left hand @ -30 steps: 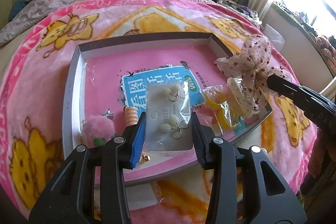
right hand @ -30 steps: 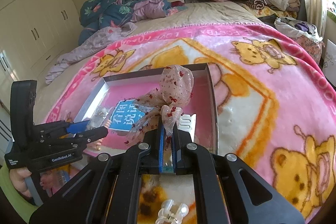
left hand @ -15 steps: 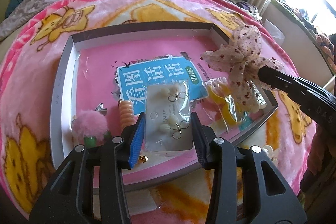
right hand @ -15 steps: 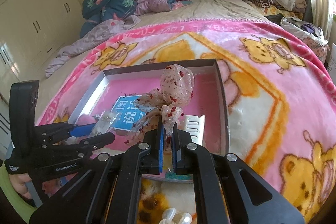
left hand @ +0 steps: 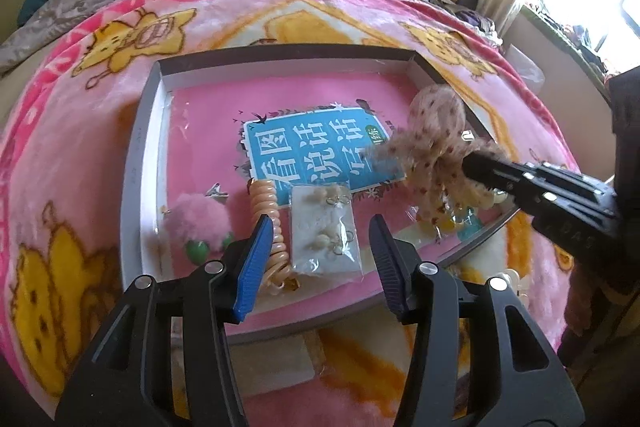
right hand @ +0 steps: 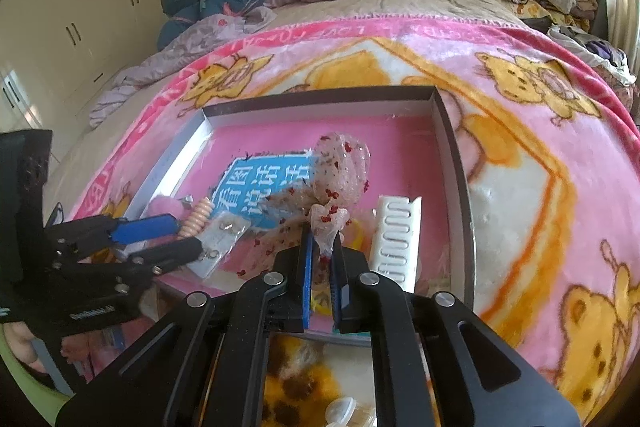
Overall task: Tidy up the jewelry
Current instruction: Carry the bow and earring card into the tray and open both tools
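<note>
**Earring packet released; bow held over the box**

Left wrist view: the left gripper (left hand: 320,247) has just been opening; its jaws stand apart, clear of the earring packet (left hand: 324,231) lying between them on the pink box floor (left hand: 200,115). The packet's long axis runs 12 to 6 o'clock. The right gripper (left hand: 480,167) enters at 3 o'clock, clamped on the dotted fabric bow (left hand: 436,131).

Right wrist view: the bow (right hand: 340,175) rises at 12 o'clock from the clenched jaws. Only this view shows the white comb clip (right hand: 394,239) at 1 o'clock.

Pink bear-print blanket (left hand: 100,131), pink-lined tray (left hand: 138,163), red-dotted sheer bow (right hand: 340,171), blue booklet (left hand: 312,151)
</note>
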A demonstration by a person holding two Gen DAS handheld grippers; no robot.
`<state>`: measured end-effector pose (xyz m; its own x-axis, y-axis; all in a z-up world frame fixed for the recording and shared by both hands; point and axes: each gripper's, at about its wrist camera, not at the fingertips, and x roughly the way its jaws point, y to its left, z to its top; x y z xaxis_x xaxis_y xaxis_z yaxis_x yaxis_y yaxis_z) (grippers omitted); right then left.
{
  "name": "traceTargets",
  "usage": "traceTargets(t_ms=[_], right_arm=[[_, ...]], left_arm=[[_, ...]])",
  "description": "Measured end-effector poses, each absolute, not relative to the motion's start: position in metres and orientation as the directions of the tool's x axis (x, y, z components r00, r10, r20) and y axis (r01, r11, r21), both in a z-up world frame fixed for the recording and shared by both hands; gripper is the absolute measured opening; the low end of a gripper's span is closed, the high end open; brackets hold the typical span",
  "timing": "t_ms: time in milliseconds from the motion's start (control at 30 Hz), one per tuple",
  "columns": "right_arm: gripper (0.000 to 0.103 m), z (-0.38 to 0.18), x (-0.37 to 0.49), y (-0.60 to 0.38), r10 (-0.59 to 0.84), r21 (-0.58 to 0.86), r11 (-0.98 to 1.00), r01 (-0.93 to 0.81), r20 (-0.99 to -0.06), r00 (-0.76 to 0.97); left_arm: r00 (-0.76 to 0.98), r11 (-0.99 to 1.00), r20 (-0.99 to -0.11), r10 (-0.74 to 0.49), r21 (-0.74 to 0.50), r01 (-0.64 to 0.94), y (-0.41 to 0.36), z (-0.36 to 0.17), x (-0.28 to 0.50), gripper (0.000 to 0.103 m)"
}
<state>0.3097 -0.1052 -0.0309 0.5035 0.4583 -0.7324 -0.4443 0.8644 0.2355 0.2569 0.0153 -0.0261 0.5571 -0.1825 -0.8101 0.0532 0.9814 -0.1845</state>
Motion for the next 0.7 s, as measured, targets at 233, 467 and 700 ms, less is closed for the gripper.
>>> traceTargets(t_ms=[233, 467, 700], right_arm=[[0.026, -0.034, 0.298, -0.105, 0.46, 0.237, 0.862, -0.448, -0.738, 0.493], [0.05, -0.021, 0.282, -0.11, 0.468, 0.238, 0.862, -0.448, -0.716, 0.518], [0.074, -0.006, 0.265, -0.125, 0.464, 0.237, 0.871, -0.429, -0.684, 0.563]], left_arm=[[0.571, 0.98, -0.802, -0.176, -0.199, 0.022, 0.024, -0.02, 0.244, 0.046], [0.591, 0.978, -0.789, -0.169, -0.21, -0.001, 0.032, -0.01, 0.229, 0.05], [0.611, 0.98, -0.776, -0.156, -0.2, -0.004, 0.029, 0.001, 0.214, 0.061]])
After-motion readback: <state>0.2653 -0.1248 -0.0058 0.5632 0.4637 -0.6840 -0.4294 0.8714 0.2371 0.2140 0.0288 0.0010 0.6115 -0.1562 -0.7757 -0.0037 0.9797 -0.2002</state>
